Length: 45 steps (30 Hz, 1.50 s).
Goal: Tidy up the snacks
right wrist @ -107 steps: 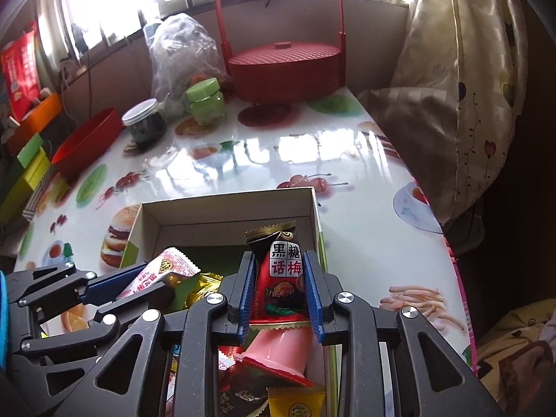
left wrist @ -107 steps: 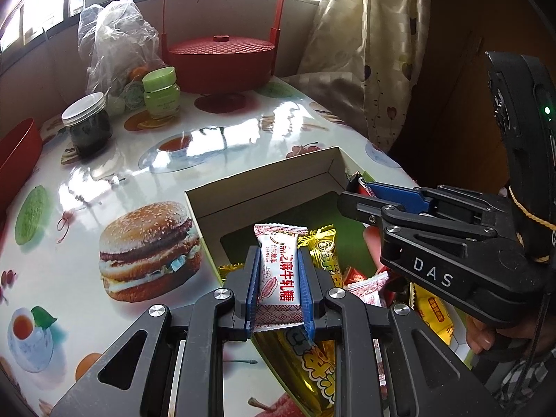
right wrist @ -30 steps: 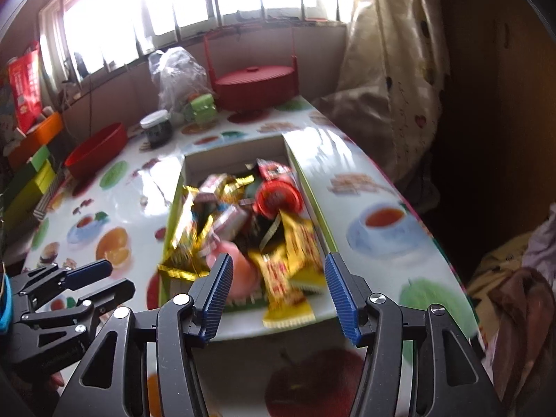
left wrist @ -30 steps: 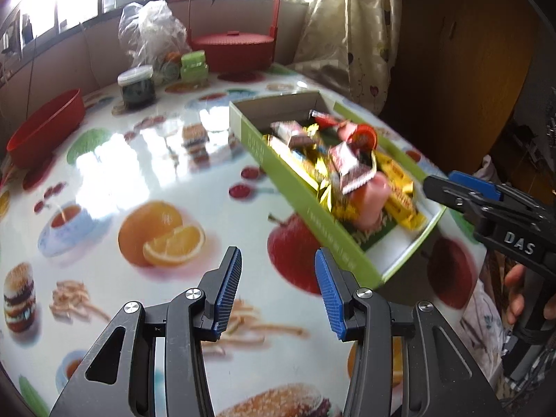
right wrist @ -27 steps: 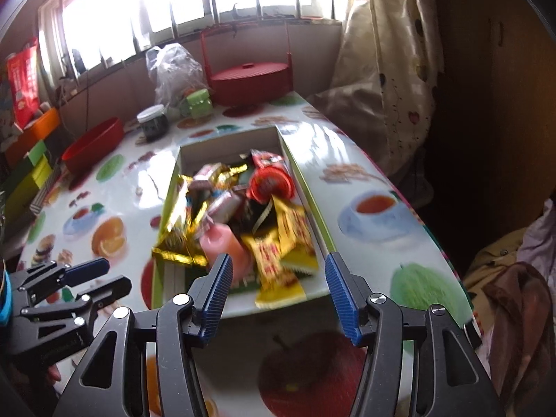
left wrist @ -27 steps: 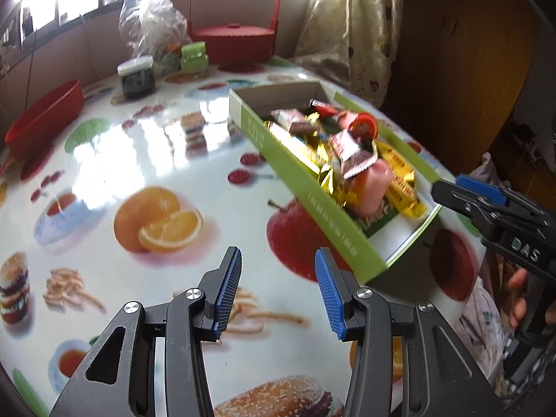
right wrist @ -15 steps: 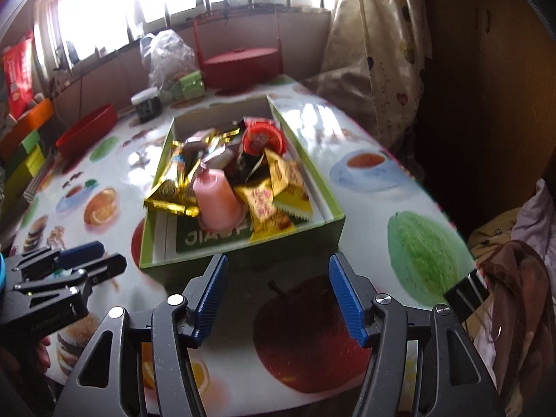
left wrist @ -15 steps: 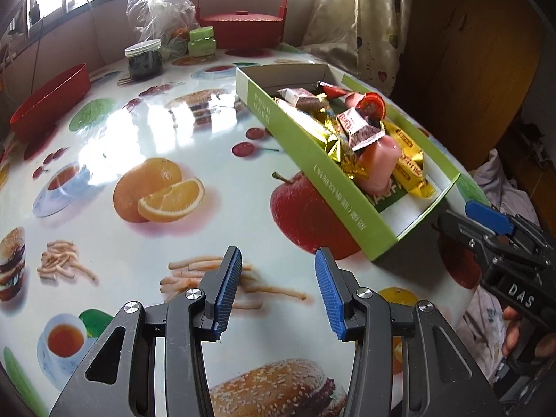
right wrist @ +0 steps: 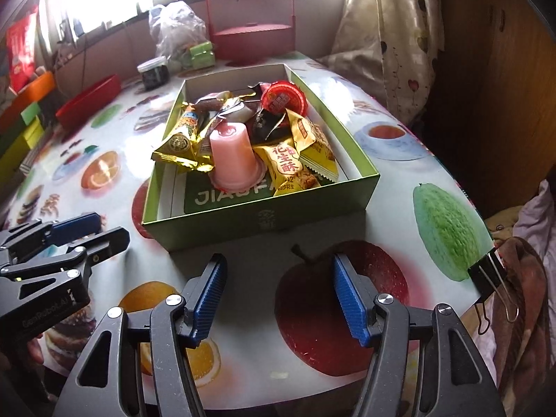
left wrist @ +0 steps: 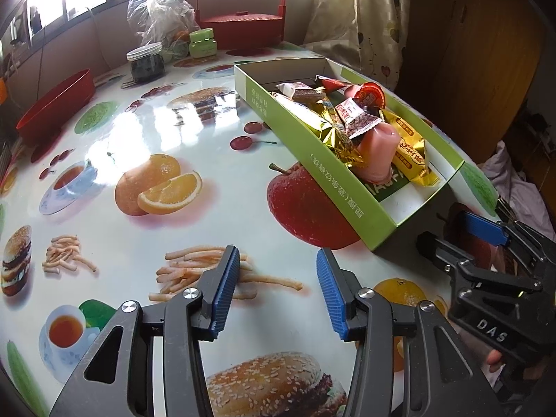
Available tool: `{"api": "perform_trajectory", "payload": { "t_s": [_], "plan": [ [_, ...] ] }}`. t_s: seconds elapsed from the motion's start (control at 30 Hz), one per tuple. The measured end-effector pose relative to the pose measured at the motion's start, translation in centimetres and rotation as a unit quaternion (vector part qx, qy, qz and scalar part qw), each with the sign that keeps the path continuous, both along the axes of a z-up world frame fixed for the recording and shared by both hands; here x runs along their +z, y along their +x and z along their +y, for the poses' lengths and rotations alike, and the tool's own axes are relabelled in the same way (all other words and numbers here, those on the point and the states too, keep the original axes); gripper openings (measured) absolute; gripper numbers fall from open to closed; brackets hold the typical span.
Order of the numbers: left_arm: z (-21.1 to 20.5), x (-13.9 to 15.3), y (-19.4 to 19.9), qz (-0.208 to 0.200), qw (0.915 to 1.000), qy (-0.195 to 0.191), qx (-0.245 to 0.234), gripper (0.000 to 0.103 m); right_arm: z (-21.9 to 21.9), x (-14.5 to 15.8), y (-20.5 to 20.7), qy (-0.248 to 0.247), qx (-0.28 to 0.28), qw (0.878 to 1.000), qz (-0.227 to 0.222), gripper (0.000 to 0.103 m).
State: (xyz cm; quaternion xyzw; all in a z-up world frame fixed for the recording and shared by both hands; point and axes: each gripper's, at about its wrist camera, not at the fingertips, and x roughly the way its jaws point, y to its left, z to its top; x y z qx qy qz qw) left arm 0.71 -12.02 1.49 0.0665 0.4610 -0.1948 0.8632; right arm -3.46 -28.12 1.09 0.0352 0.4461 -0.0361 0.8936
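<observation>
1. Green snack box (right wrist: 264, 224) sits on the food-print tablecloth (right wrist: 399, 229), holding wrapped snacks (right wrist: 292, 166) and an upturned pink jelly cup (right wrist: 234, 154).
2. Right gripper (right wrist: 278, 293): just before the box's near wall, jaws wide apart, empty.
3. Left gripper (left wrist: 276, 283): beside the box's near corner, jaws wide apart, empty.
4. Red basket (right wrist: 252, 43) stands beyond the box.

We see snack box (right wrist: 264, 222) mid surface (right wrist: 399, 187); snacks (right wrist: 239, 153) piled inside; jar (right wrist: 153, 73), lidded basket (right wrist: 252, 40) far behind; bowl (right wrist: 88, 100) far left.

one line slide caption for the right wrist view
Open right gripper hovers before a green box of snacks, pink jelly cup upside down inside.
</observation>
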Motion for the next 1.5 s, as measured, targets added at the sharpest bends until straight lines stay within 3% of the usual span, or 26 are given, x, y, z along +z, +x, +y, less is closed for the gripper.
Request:
{"api": "perform_trajectory", "payload": {
  "t_s": [1.5],
  "plan": [
    [-0.52, 0.0, -0.37, -0.015, 0.9997, 0.016, 0.006, 0.051, 0.19, -0.18, -0.37, -0.003, -0.01, 1.0, -0.01, 0.065]
  ]
}}
